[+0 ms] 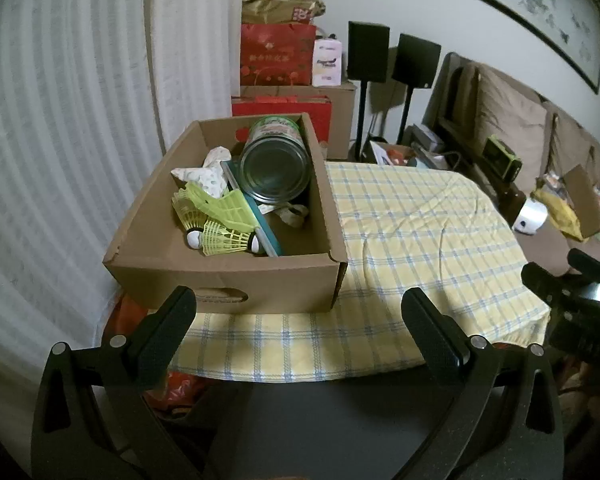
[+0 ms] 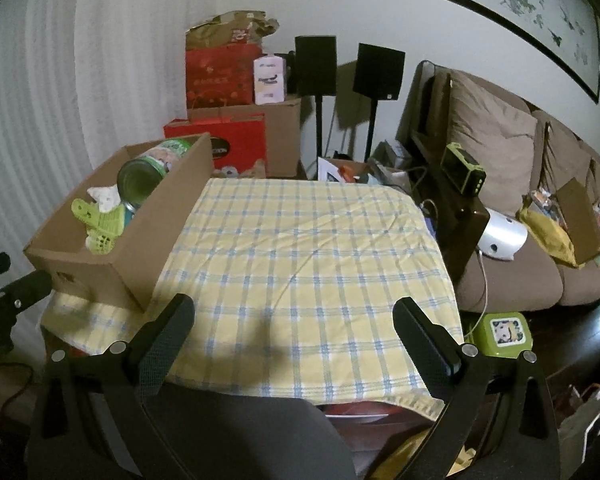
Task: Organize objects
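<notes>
Both grippers, left gripper (image 1: 298,312) and right gripper (image 2: 294,320), hover empty, jaws apart, over the checked surface (image 2: 300,248). At 11 o'clock the cardboard box (image 1: 228,278) holds light, crushable shuttlecocks (image 1: 224,238), best pinched at their corks, soft cloth (image 1: 204,174), and a heavy, slippery tin (image 1: 276,168) lying sideways.

I see dim, flat indoor light in both views. The white curtain (image 1: 60,140) glows palest at left. Soft shadows fall across the checked tablecloth (image 2: 300,260) near edge. Fisheye distortion bends the frame edges; corners vignette black. Focus is slightly soft throughout.
</notes>
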`<action>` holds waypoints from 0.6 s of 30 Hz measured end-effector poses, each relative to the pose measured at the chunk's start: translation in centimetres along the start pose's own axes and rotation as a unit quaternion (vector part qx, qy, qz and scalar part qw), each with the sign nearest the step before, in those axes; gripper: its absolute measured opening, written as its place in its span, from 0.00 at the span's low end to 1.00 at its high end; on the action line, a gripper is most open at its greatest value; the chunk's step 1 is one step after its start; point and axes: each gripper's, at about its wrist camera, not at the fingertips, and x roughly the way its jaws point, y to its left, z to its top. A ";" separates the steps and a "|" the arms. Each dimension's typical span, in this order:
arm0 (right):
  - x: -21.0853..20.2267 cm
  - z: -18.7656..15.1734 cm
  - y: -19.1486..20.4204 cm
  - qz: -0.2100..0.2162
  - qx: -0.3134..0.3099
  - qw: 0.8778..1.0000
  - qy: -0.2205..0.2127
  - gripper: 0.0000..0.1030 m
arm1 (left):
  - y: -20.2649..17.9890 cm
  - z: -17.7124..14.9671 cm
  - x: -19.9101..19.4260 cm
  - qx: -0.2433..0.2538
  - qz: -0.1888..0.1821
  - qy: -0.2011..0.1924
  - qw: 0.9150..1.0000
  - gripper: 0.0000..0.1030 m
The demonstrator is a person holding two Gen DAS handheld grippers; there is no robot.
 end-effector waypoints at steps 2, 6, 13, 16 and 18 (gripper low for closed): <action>-0.1 -0.1 0.0 0.001 0.000 1.000 0.002 0.98 | -0.1 -0.1 0.0 0.001 -0.001 0.001 1.000 1.00; -0.1 -0.1 -0.1 0.000 0.001 1.000 0.001 0.98 | -0.3 -0.2 -0.1 0.003 0.000 0.000 1.000 1.00; -0.3 -0.2 -0.1 0.000 0.008 1.000 -0.001 0.98 | -0.6 -0.2 0.0 0.004 0.006 0.002 1.000 1.00; -0.2 -0.2 -0.1 0.004 0.011 1.000 0.002 0.98 | -0.6 -0.3 0.1 0.001 0.007 0.002 1.000 1.00; -0.2 -0.2 0.0 0.003 0.009 1.000 0.003 0.98 | -0.5 -0.3 0.0 -0.001 0.007 0.002 1.000 1.00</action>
